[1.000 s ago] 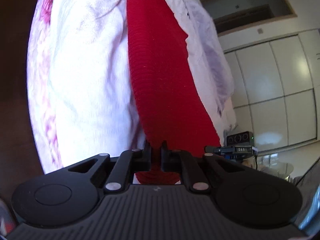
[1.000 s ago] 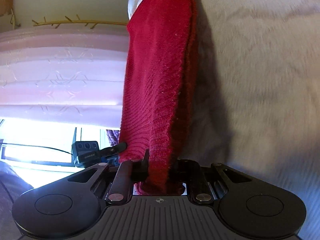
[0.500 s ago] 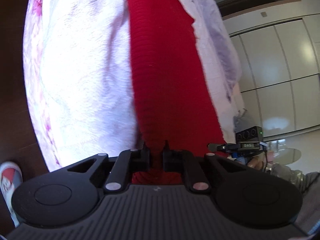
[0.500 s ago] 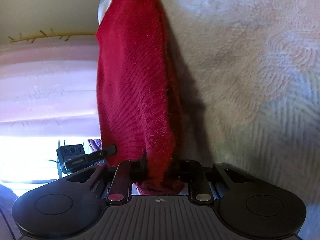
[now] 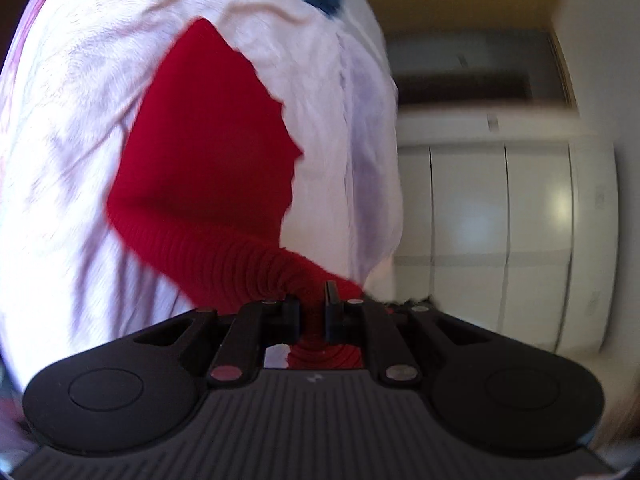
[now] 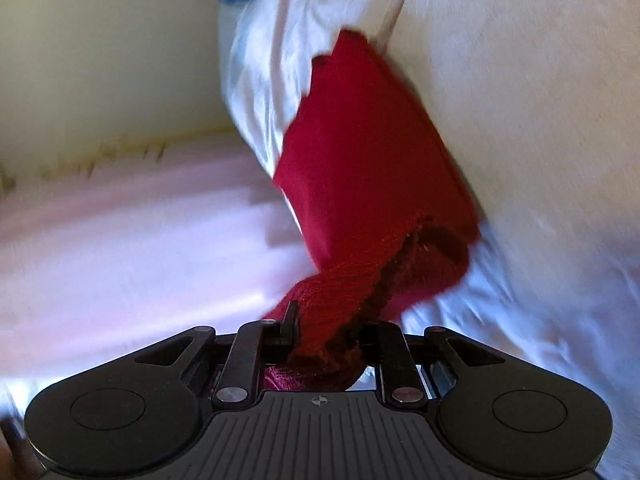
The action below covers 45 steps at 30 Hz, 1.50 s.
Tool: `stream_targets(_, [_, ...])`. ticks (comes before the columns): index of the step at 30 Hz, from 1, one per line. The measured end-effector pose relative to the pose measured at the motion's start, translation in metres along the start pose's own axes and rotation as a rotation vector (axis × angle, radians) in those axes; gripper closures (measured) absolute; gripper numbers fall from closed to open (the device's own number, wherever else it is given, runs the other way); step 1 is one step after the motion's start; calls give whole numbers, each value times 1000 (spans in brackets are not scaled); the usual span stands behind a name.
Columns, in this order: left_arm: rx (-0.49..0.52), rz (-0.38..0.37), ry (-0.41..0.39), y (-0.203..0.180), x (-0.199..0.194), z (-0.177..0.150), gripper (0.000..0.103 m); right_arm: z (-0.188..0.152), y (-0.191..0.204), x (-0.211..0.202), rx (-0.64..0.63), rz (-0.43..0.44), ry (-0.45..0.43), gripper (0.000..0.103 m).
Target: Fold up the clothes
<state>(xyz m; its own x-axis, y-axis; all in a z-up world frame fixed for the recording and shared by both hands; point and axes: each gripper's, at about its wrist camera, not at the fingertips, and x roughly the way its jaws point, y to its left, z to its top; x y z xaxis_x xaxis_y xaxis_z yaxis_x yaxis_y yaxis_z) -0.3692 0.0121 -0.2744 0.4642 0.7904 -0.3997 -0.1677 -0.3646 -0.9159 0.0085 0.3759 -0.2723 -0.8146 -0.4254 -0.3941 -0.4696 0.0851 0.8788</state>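
**Red knit held at both ends over the bed**

Both claws are clamped on the red knit garment [image 5: 208, 168], and it sags between them. The left gripper [image 5: 313, 308] has its jaws narrow around a ribbed edge, cloth bunched between the pads. The right gripper [image 6: 326, 330] bites a thicker, twisted wad of the same fabric, jaws a touch wider to suit. The garment hangs and drapes against the pale bedspread [image 5: 72, 120], partly lying on it. It looks soft, light and stretchy, with no stiffness at all: it will droop wherever unsupported. Ribbed knit grips well, so slipping seems unlikely. The best holds are probably the corners or hem edges, kept well apart and level.
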Motion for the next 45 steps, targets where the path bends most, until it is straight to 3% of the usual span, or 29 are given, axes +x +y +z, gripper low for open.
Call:
stream_targets(4, [-245,0,-58,38,11,52,94,68,10,27,100,-59,-32,86])
stream_targets(7, [-384,22,-110,66,25,85,93,104,0,71,249,-77,-88,85])
stream_targets(8, [-429,26,-124,75,28,93,93,114,-6,82,293,-72,-105,76])
stream_targets(10, [-478,23,-129,86,32,104,92,131,-21,96,350,-47,-131,71])
stream_targets(12, [-451,7,-116,87,28,111,89,138,-29,101,364,-8,-149,69])
stream_targets(15, [-412,-47,-161,83,7,118,66,141,-29,97,342,100,-196,52])
stream_targets(16, [-390,-54,-203,81,-2,118,60,142,-25,95,317,138,-218,31])
stream_targets(17, [-353,-43,-219,78,-8,121,58,144,-22,92,292,176,-239,17])
stream_targets(19, [-277,-15,-246,70,-18,127,58,147,-11,85,222,217,-308,17])
stream_targets(21, [-146,42,-227,54,-18,130,59,143,6,72,56,171,-362,17])
stream_targets(24, [137,162,-160,23,-9,124,59,133,39,54,-248,48,-420,17])
stream_targets(28, [500,300,-84,-3,5,103,58,100,66,68,-680,-252,-319,17])
stream_targets(30, [533,325,-76,1,6,97,58,94,56,83,-751,-288,-247,20])
stream_targets(32, [533,333,-75,6,10,97,58,91,44,97,-784,-298,-191,34])
stream_targets(36, [480,308,-85,20,26,107,61,107,27,128,-779,-313,-176,34])
stream_targets(37, [476,303,-82,21,27,108,70,109,23,133,-765,-298,-177,42])
stream_targets(38, [472,291,-83,22,27,108,93,111,20,136,-748,-274,-179,76])
stream_targets(39, [467,278,-86,23,27,107,96,110,21,136,-735,-263,-192,86])
stream_targets(42, [440,224,-165,22,15,107,98,100,34,121,-741,-276,-295,87])
stream_targets(45, [450,240,-216,20,7,107,98,92,48,101,-752,-293,-431,89])
